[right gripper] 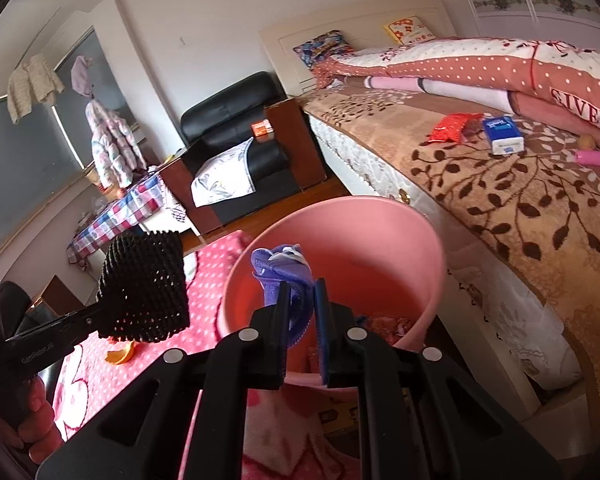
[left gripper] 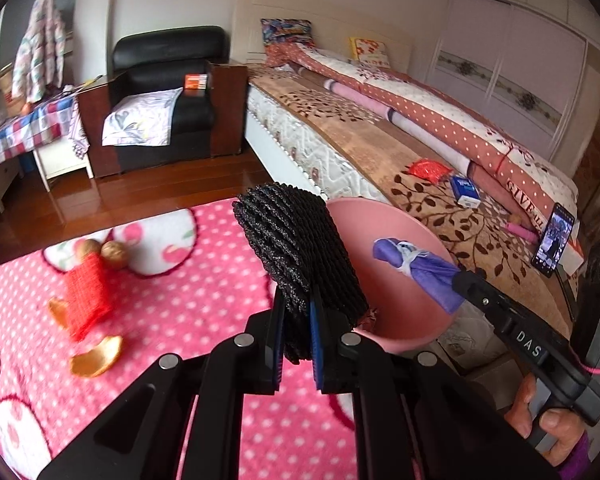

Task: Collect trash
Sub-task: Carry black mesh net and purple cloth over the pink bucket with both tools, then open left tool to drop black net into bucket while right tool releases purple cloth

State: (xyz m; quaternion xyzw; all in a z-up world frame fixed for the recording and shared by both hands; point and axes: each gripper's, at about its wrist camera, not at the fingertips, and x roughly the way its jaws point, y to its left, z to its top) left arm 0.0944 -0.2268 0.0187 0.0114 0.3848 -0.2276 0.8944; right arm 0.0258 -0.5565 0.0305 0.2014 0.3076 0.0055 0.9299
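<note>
My left gripper (left gripper: 296,320) is shut on a black foam net sleeve (left gripper: 296,256), held beside the left rim of the pink bin (left gripper: 380,240); the sleeve also shows in the right wrist view (right gripper: 144,288). My right gripper (right gripper: 303,300) is shut on a purple wrapper (right gripper: 280,268) over the mouth of the pink bin (right gripper: 340,248); the wrapper also shows in the left wrist view (left gripper: 416,268). Some trash lies in the bin's bottom (right gripper: 384,326). On the pink rug lie a red foam net (left gripper: 86,296), orange peels (left gripper: 96,360) and two walnuts (left gripper: 102,252).
The bin stands on the floor against the bed (left gripper: 380,148). On the bed lie a red packet (left gripper: 428,169), a blue tissue pack (left gripper: 465,192) and a propped phone (left gripper: 553,240). A black armchair (left gripper: 168,92) and a checkered table (left gripper: 28,128) stand farther back.
</note>
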